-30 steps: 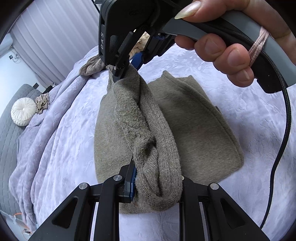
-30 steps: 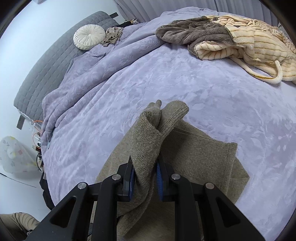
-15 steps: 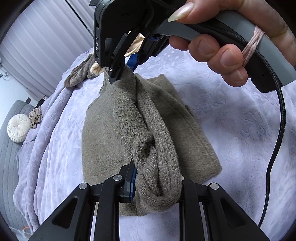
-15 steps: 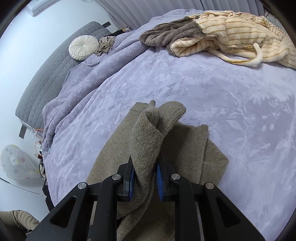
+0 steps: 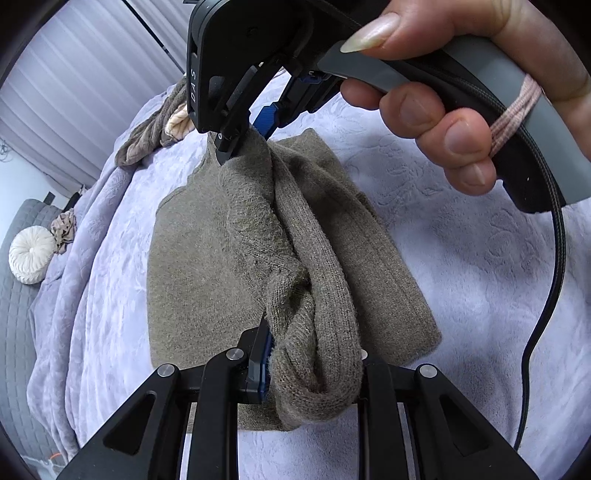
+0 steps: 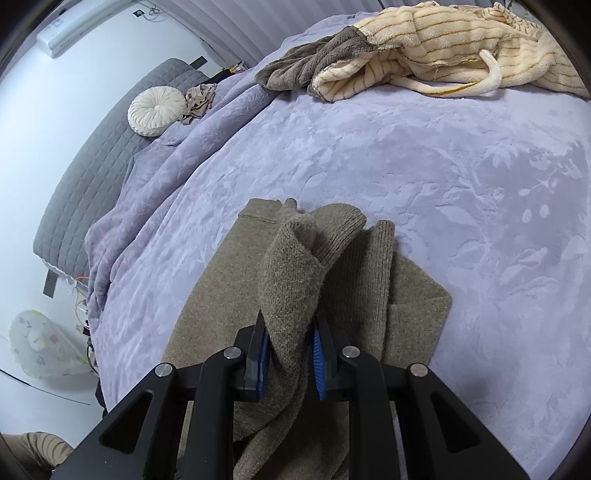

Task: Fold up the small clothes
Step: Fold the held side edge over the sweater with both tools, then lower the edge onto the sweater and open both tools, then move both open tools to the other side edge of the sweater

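White letters reading "DAS" run down the black housing of the right gripper [image 5: 246,142], seen from the left wrist camera; no other writing can be read. A hand [image 5: 458,92] with long nails holds that gripper's grey handle, where a pink hair tie [image 5: 513,114] is wrapped and a black cable [image 5: 554,295] hangs down.

The olive-brown knitted sweater [image 5: 207,266] lies on a bed covered by a lavender blanket [image 6: 424,177] embossed with leaves. Both grippers are clenched on a raised ridge of the sweater: the left gripper [image 5: 314,365] pinches a bunched fold at the near end, and the right gripper pinches the far end, its blue pads pressed into the knit. In the right wrist view, a ribbed cuff [image 6: 341,225] sticks out beyond the right gripper [image 6: 290,354].

Farther up the bed rests a heap of cream striped plush and brown fleece clothing [image 6: 406,51]. A round white pleated cushion [image 6: 157,110] sits on a grey quilted surface [image 6: 92,177] beside a small crumpled beige cloth [image 6: 199,98]. Pale curtains [image 5: 74,92] hang behind, and a white air conditioner [image 6: 74,29] is mounted on the wall.
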{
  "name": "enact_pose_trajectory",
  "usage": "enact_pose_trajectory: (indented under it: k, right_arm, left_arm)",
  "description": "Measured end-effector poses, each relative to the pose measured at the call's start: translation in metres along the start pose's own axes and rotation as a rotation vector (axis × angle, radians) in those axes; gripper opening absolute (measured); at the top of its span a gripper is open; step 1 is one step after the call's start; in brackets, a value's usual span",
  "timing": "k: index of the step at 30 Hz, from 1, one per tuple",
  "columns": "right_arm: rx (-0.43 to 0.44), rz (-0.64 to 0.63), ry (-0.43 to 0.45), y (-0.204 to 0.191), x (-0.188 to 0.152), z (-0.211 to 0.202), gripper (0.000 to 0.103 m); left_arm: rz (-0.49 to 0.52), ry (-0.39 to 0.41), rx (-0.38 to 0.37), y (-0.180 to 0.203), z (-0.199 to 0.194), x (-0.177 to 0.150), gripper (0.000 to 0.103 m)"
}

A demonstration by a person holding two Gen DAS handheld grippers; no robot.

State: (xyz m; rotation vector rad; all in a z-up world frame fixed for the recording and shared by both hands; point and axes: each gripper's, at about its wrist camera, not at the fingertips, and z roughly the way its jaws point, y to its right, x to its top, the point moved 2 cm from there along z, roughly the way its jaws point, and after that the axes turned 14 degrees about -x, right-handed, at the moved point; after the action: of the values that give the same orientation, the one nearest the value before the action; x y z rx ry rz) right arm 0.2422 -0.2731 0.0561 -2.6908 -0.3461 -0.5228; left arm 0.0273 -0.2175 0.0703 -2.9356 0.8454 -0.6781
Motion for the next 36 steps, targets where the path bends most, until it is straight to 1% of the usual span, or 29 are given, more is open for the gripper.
enact_pose_trajectory:
  k: [7, 10, 15, 16, 18, 19, 20, 23, 24, 25, 26, 27, 29, 30, 32, 33, 34, 36]
  right_arm:
    - [-0.013, 0.008, -0.004, 0.01, -0.003, 0.002, 0.021]
    - [-0.032, 0.017, -0.022, 0.015, -0.006, 0.01, 0.021]
    - [-0.051, 0.036, -0.031, 0.019, -0.009, 0.019, 0.022]
    - [-0.051, 0.039, -0.03, 0.02, -0.009, 0.019, 0.022]
    - [-0.055, 0.043, -0.031, 0.02, -0.01, 0.02, 0.022]
    - [-0.058, 0.043, -0.033, 0.02, -0.01, 0.02, 0.022]
    - [-0.061, 0.043, -0.033, 0.019, -0.01, 0.019, 0.022]
    - [-0.074, 0.039, -0.034, 0.018, -0.009, 0.016, 0.022]
    - [-0.078, 0.042, -0.036, 0.018, -0.008, 0.016, 0.023]
    - [-0.09, 0.048, -0.038, 0.019, -0.008, 0.015, 0.024]
    - [-0.12, 0.061, -0.042, 0.022, -0.008, 0.014, 0.028]
    - [-0.14, 0.079, -0.047, 0.028, -0.009, 0.014, 0.032]
    - [-0.155, 0.128, -0.05, 0.039, -0.011, 0.007, 0.043]
    - [-0.168, 0.141, -0.034, 0.043, -0.013, 0.001, 0.043]
    - [-0.201, 0.142, 0.008, 0.042, -0.015, -0.016, 0.043]
    - [-0.201, 0.133, 0.028, 0.038, -0.015, -0.024, 0.043]
    - [-0.188, 0.123, 0.049, 0.033, -0.015, -0.031, 0.043]
    - [-0.124, 0.108, 0.082, 0.015, -0.018, -0.042, 0.043]
  left_arm:
    - [-0.021, 0.0, -0.053, -0.007, 0.008, 0.003, 0.023]
    - [-0.025, -0.009, -0.065, -0.008, 0.015, 0.004, 0.023]
    - [-0.028, 0.005, -0.101, -0.012, 0.015, 0.002, 0.024]
    - [-0.038, 0.01, -0.117, -0.015, 0.014, 0.002, 0.031]
    - [-0.061, 0.017, -0.167, -0.019, 0.011, 0.002, 0.039]
    - [-0.071, 0.021, -0.189, -0.02, 0.01, 0.001, 0.047]
    - [-0.074, 0.027, -0.207, -0.02, 0.009, 0.001, 0.049]
    - [-0.097, 0.047, -0.3, -0.023, 0.004, -0.003, 0.049]
    - [-0.119, 0.053, -0.341, -0.027, 0.003, -0.004, 0.052]
    - [-0.143, 0.054, -0.379, -0.032, 0.002, -0.006, 0.066]
    - [-0.17, 0.058, -0.414, -0.036, 0.0, -0.008, 0.073]
    - [-0.2, 0.074, -0.448, -0.043, -0.005, -0.011, 0.078]
    - [-0.224, 0.099, -0.518, -0.053, -0.016, -0.019, 0.078]
    - [-0.232, 0.111, -0.559, -0.059, -0.023, -0.024, 0.078]
    - [-0.252, 0.13, -0.612, -0.07, -0.034, -0.032, 0.078]
    - [-0.266, 0.149, -0.64, -0.078, -0.04, -0.036, 0.078]
    - [-0.278, 0.168, -0.644, -0.085, -0.044, -0.038, 0.078]
    - [-0.323, 0.207, -0.607, -0.104, -0.049, -0.039, 0.078]
